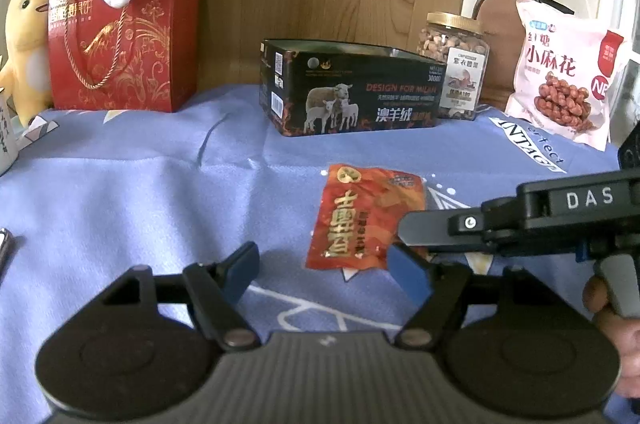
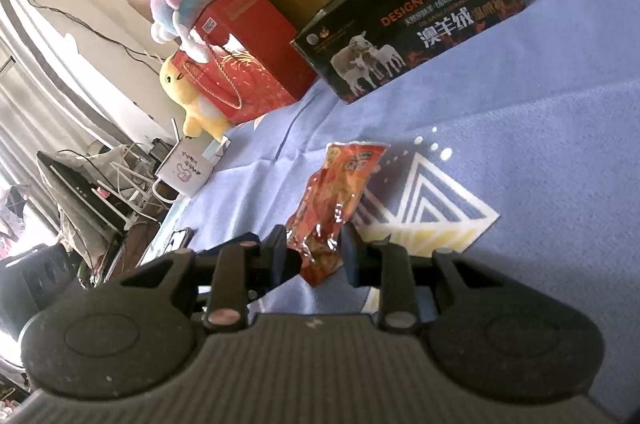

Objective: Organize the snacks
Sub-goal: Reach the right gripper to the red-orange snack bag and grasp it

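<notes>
So right now my right tongs (image 2: 314, 256) have the orange snack packet (image 2: 338, 200) clamped by its near end, and my left tongs (image 1: 326, 274) are spread wide with nothing between the fingers. From the right wrist view the packet runs straight out from the tips toward 12 o'clock, maybe a hair toward 1, long axis in line with the fingers. The far end looks like it rests on, or hangs just over, the blue cloth (image 2: 540, 128); I can't tell which.

From the left wrist view the same packet sits at about 1 o'clock from my left tongs, its long side running roughly 12 to 6. Its near right corner is tucked under the right tool's finger, which comes in from 3 o'clock. My left tool's right pad sits just beside that corner but isn't pressing on it.

What matters for the next bit: the black open box (image 1: 348, 88) with the sheep on it is straight beyond the packet at 12 o'clock, well apart from it. My guess is that's where it goes. The right hand already has it, so it's the obvious carrier. The left is near but free, so it should just stay clear.
</notes>
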Demonstrator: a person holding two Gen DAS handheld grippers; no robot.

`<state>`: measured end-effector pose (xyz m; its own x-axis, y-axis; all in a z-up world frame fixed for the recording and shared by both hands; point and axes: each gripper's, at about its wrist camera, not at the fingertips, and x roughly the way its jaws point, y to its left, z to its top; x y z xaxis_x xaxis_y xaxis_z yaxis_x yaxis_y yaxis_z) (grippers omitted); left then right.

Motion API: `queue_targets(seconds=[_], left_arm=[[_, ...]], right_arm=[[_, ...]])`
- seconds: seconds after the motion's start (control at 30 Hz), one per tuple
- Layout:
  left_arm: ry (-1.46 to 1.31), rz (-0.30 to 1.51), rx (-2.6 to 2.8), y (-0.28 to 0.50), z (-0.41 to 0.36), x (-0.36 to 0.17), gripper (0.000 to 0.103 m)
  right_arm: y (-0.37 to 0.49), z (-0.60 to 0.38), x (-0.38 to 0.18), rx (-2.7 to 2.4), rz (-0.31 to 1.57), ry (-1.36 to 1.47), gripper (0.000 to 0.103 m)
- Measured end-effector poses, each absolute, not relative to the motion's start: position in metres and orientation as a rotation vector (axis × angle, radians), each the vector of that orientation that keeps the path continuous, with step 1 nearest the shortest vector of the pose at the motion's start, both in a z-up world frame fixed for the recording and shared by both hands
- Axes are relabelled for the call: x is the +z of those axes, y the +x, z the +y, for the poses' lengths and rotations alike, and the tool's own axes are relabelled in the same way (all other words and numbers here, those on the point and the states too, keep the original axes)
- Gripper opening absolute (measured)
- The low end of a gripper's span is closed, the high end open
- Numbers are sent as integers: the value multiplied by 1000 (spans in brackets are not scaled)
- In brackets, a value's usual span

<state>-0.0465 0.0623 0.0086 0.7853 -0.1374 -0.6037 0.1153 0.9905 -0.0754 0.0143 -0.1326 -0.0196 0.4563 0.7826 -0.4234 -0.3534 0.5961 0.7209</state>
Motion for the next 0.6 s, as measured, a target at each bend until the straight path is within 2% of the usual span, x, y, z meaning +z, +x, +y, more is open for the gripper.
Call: queue_targets(seconds=[0.37,0.6], left_arm=[[-44,651,-139,-48,63,9,75],[-65,645,-150,-49,65,9,83]], right_arm=[[13,-134,-20,759,820,608,32],[13,-139,-21,765,817,644,33]])
